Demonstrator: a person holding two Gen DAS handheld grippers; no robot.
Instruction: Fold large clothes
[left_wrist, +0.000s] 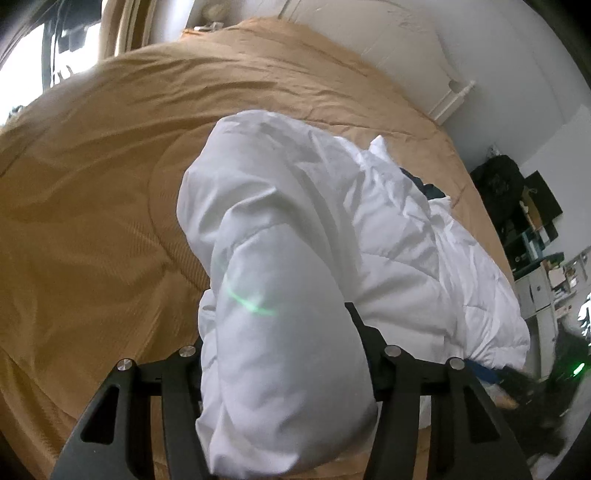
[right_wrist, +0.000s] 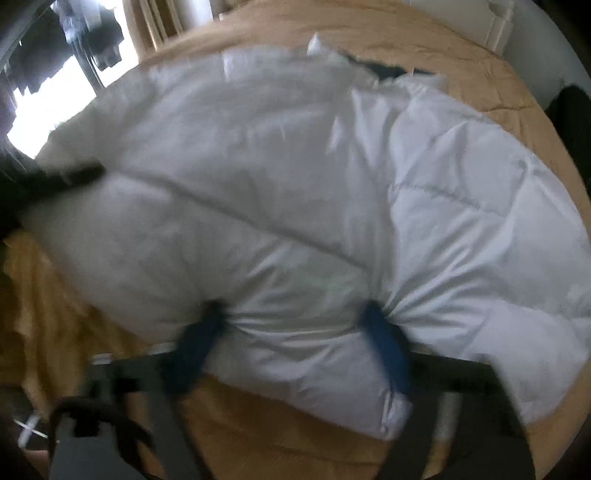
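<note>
A white puffy quilted jacket (left_wrist: 388, 236) lies on a tan bedspread (left_wrist: 92, 184). My left gripper (left_wrist: 284, 354) is shut on one thick padded sleeve (left_wrist: 280, 350), which rises between the fingers and hides their tips. In the right wrist view the jacket (right_wrist: 258, 166) spreads across the bedspread (right_wrist: 258, 435). My right gripper (right_wrist: 295, 314) is shut on the jacket's near edge, the blue fingertips (right_wrist: 384, 339) pinching a bulge of fabric between them. A dark lining (right_wrist: 384, 70) shows at the collar. The right view is blurred by motion.
A window (left_wrist: 26, 62) and curtain are at the far left. A white wall and radiator (left_wrist: 450, 96) stand behind the bed. Dark bags and cluttered shelves (left_wrist: 532, 229) lie to the right of the bed.
</note>
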